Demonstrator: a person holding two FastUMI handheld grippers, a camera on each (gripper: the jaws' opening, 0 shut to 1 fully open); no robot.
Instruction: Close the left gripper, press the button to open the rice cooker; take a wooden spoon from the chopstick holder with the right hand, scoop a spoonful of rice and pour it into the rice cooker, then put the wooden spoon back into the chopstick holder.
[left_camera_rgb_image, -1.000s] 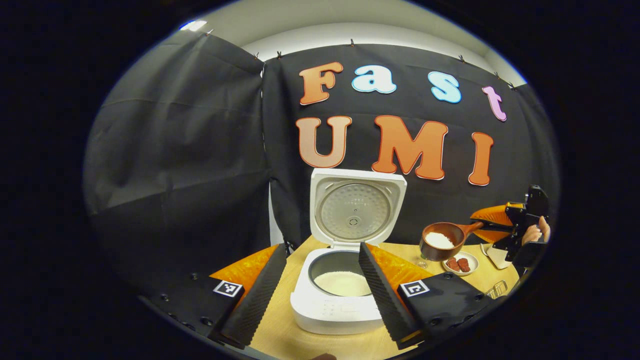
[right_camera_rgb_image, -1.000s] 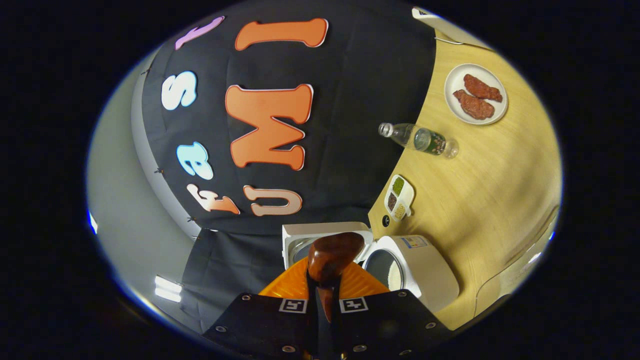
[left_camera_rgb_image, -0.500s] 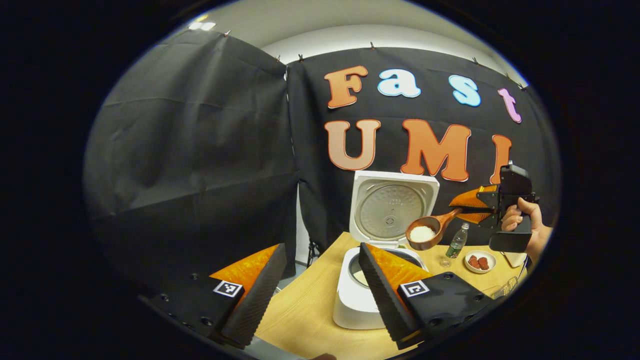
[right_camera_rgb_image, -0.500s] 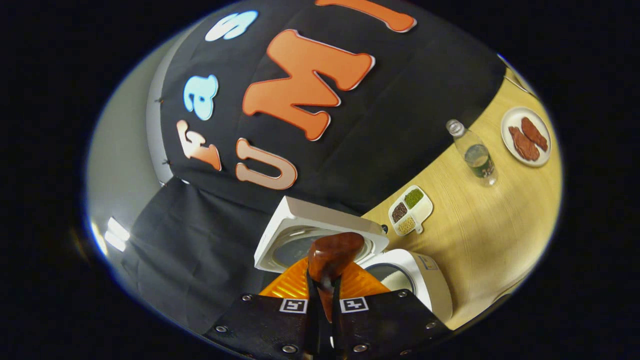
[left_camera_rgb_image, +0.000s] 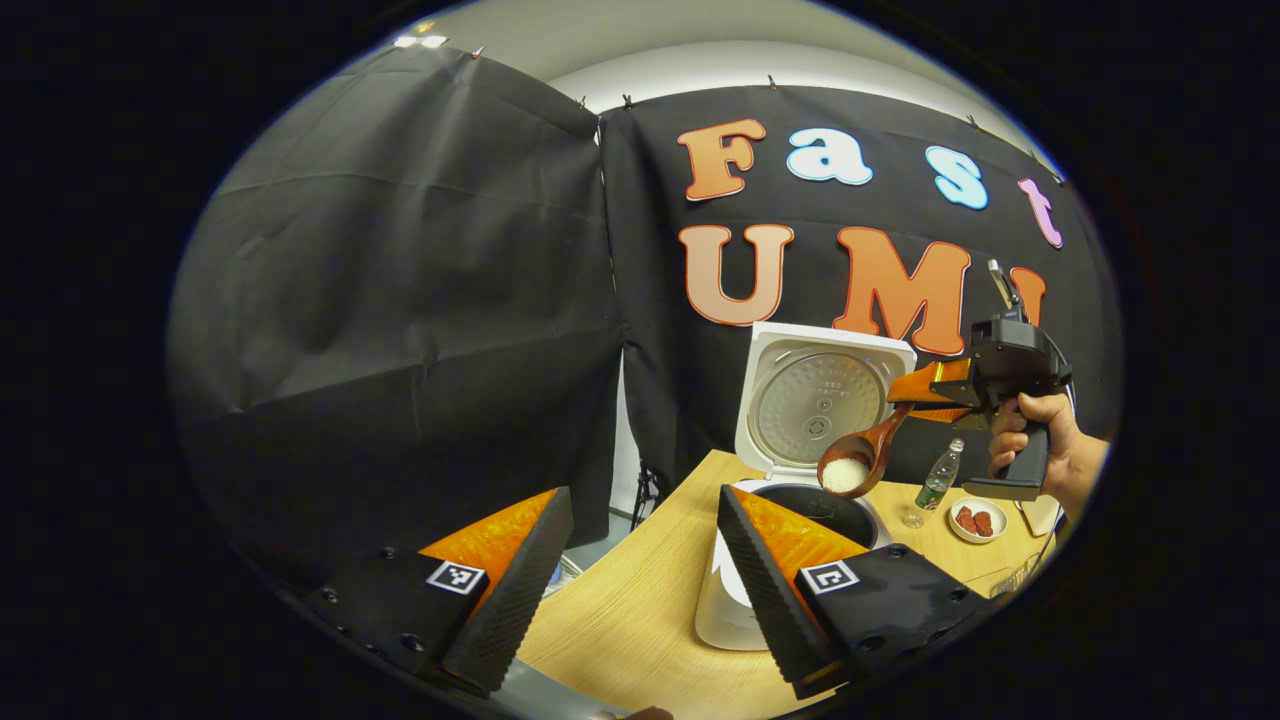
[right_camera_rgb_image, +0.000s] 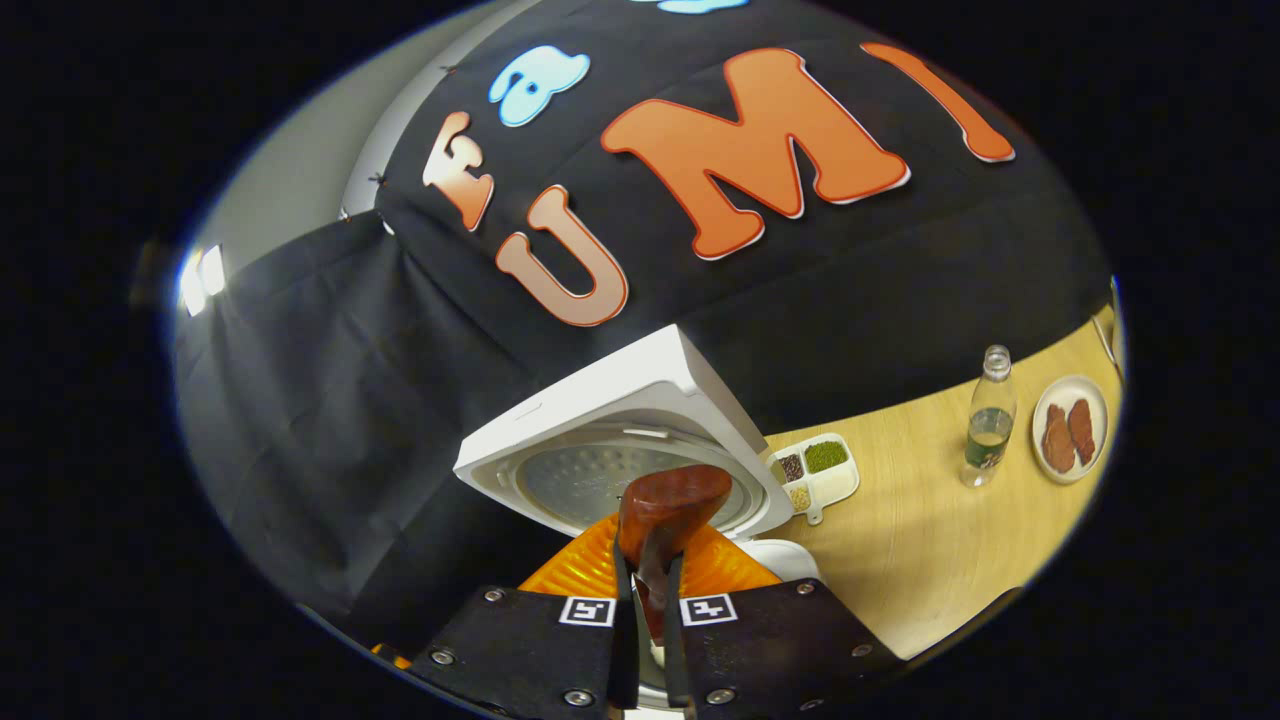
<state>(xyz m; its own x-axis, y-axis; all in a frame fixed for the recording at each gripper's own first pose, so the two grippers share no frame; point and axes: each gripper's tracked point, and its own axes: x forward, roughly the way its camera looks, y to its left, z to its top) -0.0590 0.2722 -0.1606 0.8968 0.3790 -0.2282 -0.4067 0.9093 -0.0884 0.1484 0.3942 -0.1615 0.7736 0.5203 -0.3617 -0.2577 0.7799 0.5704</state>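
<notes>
The white rice cooker (left_camera_rgb_image: 728, 608) stands on the wooden table (left_camera_rgb_image: 620, 620) with its lid (left_camera_rgb_image: 822, 398) raised. Its dark inner pot (left_camera_rgb_image: 822, 500) shows past my left gripper's right finger. My left gripper (left_camera_rgb_image: 635, 590) is open and holds nothing, low and to the left of the cooker. A wooden spoon (left_camera_rgb_image: 850, 466) with white rice in its bowl hangs tilted just above the pot. My right gripper (left_camera_rgb_image: 935, 385) is shut on the spoon's handle, with a hand (left_camera_rgb_image: 1040, 440) holding the gripper. In the right gripper view, the right gripper (right_camera_rgb_image: 648, 620) clamps the spoon (right_camera_rgb_image: 670, 500) in front of the lid (right_camera_rgb_image: 610, 450).
A clear bottle (right_camera_rgb_image: 985, 420), a small plate with red meat (right_camera_rgb_image: 1070, 430) and a divided dish of grains (right_camera_rgb_image: 820, 465) stand on the table (right_camera_rgb_image: 930, 540) to the right of the cooker. The bottle (left_camera_rgb_image: 935, 485) and plate (left_camera_rgb_image: 975, 520) also sit behind the cooker.
The right gripper carried the spoon of rice leftward, rose, and now holds it tilted over the pot. The left gripper drew away to the left, so the cooker sits farther right in its view.
</notes>
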